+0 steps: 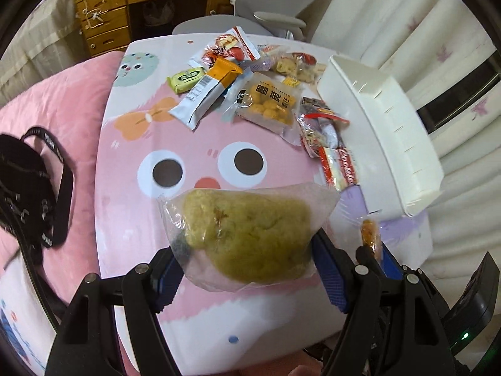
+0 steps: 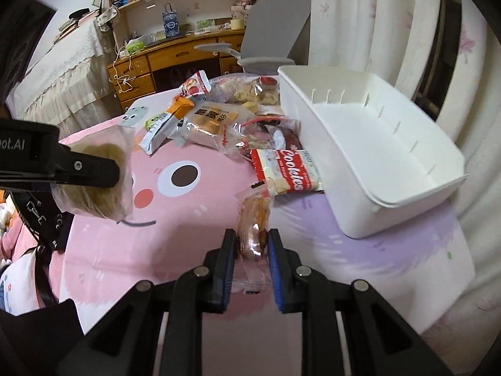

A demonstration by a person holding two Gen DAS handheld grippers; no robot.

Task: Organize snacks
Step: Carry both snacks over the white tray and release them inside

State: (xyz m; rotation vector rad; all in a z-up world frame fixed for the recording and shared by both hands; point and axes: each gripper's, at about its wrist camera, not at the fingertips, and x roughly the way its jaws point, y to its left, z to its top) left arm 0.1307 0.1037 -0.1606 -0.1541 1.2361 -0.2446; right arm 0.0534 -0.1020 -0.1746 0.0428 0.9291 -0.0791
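Left gripper (image 1: 247,269) clamps a clear-wrapped yellow-green cake (image 1: 250,238), blue pads pressing both sides of the packet. The cake hangs clear of the table, low centre in the left wrist view; in the right wrist view the same cake (image 2: 94,181) sits at mid left, partly hidden by the black finger.

Right gripper (image 2: 252,266) is closed tight on a small clear-wrapped snack (image 2: 255,219) with orange-brown contents, held upright between the pads, bottom centre of its own view. From the left wrist view this snack (image 1: 371,235) shows at lower right, blurred.

Beyond both, the snack pile (image 1: 260,84) lies across the upper middle of the pink cartoon table mat (image 1: 188,144): a red "Cookies" packet (image 2: 288,172), a packet of yellow balls with Chinese lettering (image 1: 272,103), an orange-and-grey bar (image 1: 209,94), a small green packet (image 1: 186,79), and several red-white wrappers behind, overlapping one another.

White plastic bin (image 2: 375,144) stands right of the pile, its near corner just beside the Cookies packet; its inside shows only bare white walls with divider slots.

Outward: grey office chair (image 2: 272,44) past the table's far edge, wooden desk with drawers (image 2: 156,62) and bookshelves upper left, pale curtain (image 2: 360,15) along the right, black strapped bag (image 1: 31,188) on pink bedding at left.
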